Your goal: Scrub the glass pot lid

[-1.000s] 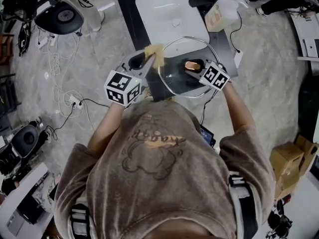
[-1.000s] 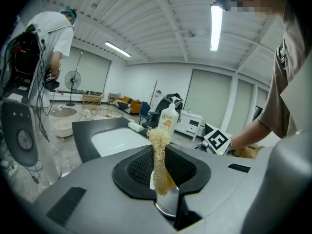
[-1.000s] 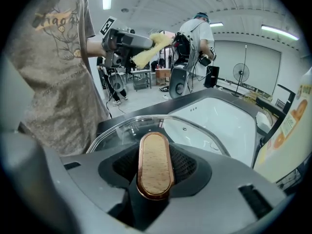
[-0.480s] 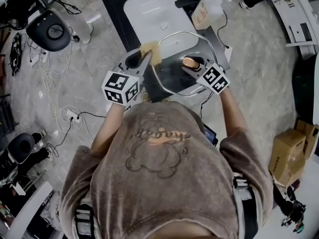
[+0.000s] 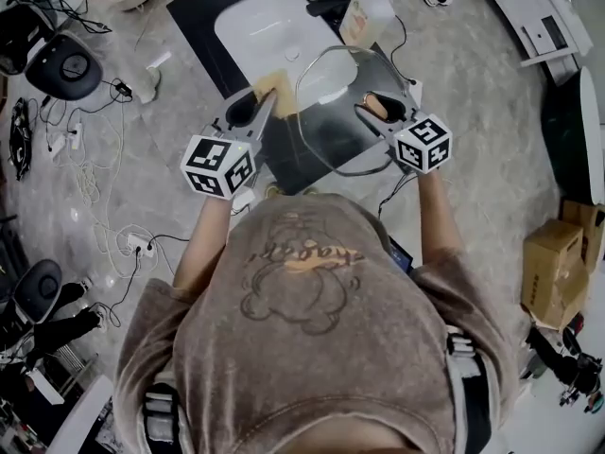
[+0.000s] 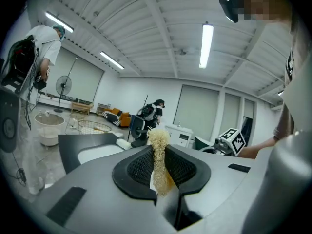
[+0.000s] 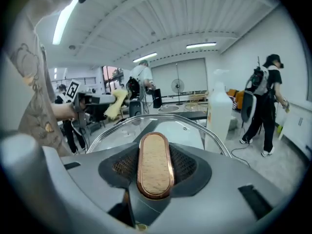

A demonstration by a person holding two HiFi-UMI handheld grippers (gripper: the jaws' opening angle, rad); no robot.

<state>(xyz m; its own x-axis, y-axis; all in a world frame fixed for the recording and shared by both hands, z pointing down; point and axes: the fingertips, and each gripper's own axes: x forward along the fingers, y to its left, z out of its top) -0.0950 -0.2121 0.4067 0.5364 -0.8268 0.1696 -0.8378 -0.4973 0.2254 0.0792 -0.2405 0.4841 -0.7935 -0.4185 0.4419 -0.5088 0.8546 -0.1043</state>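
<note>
The glass pot lid (image 5: pixel 345 102) with its metal rim is held up on edge over the black mat. My right gripper (image 5: pixel 374 108) is shut on its oval wooden knob (image 7: pixel 154 165), which fills the gap between the jaws in the right gripper view; the lid's rim (image 7: pixel 161 120) arcs beyond it. My left gripper (image 5: pixel 264 99) is shut on a tan fibrous loofah scrubber (image 6: pixel 159 156). In the head view the loofah scrubber (image 5: pixel 280 93) sits just left of the lid's rim, very close to it; contact cannot be told.
A white basin (image 5: pixel 263 28) lies on the black mat (image 5: pixel 203 8) beyond the lid. A white detergent bottle (image 5: pixel 364 15) stands at the mat's far right. Cables and gear litter the floor at left (image 5: pixel 104 187). Cardboard boxes (image 5: pixel 556 268) sit at right. People stand in the room (image 7: pixel 265 104).
Both grippers and the lid have risen in the picture and the lid has tilted more upright. The head camera's view has shifted. The loofah stays by the lid's left rim.
</note>
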